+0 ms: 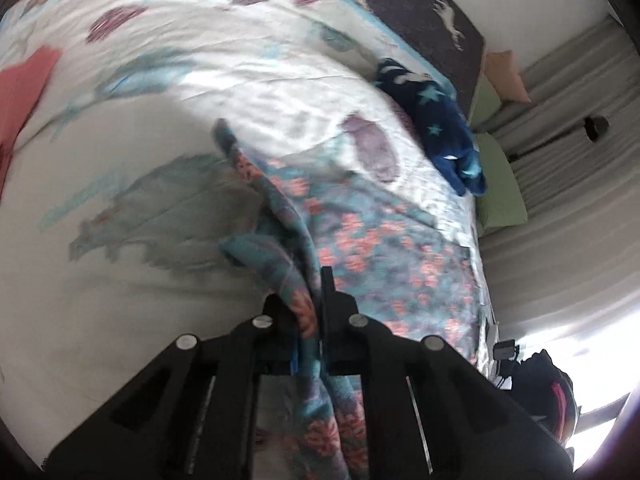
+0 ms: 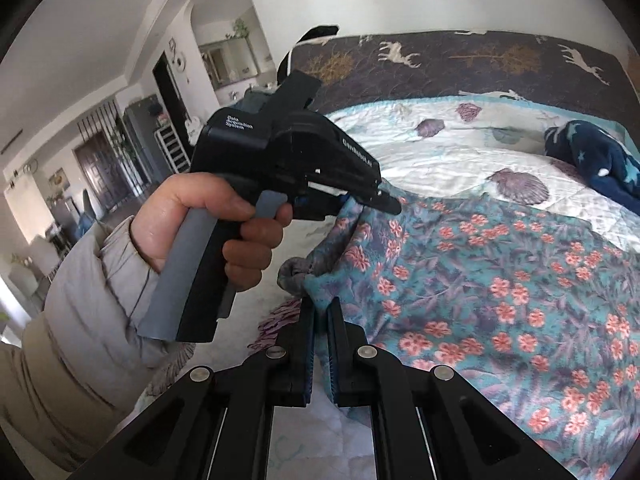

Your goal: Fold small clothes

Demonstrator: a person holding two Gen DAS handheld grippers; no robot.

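A teal floral garment (image 2: pixel 500 280) with orange flowers lies spread on the bed, its left edge lifted. My left gripper (image 1: pixel 316 292) is shut on a bunched fold of the floral garment (image 1: pixel 360 240) and also shows in the right wrist view (image 2: pixel 384 200), held by a hand. My right gripper (image 2: pixel 322 312) is shut on the garment's near corner. A dark blue star-patterned garment (image 2: pixel 592 160) lies crumpled at the far right of the bed; it also shows in the left wrist view (image 1: pixel 440 128).
The bed has a white quilt with shells (image 2: pixel 440 152) and a dark deer-pattern headboard cover (image 2: pixel 460 68). A pink cloth (image 1: pixel 24 84) lies at the quilt's left edge. Green and tan pillows (image 1: pixel 496 184) and a curtain are beside the bed.
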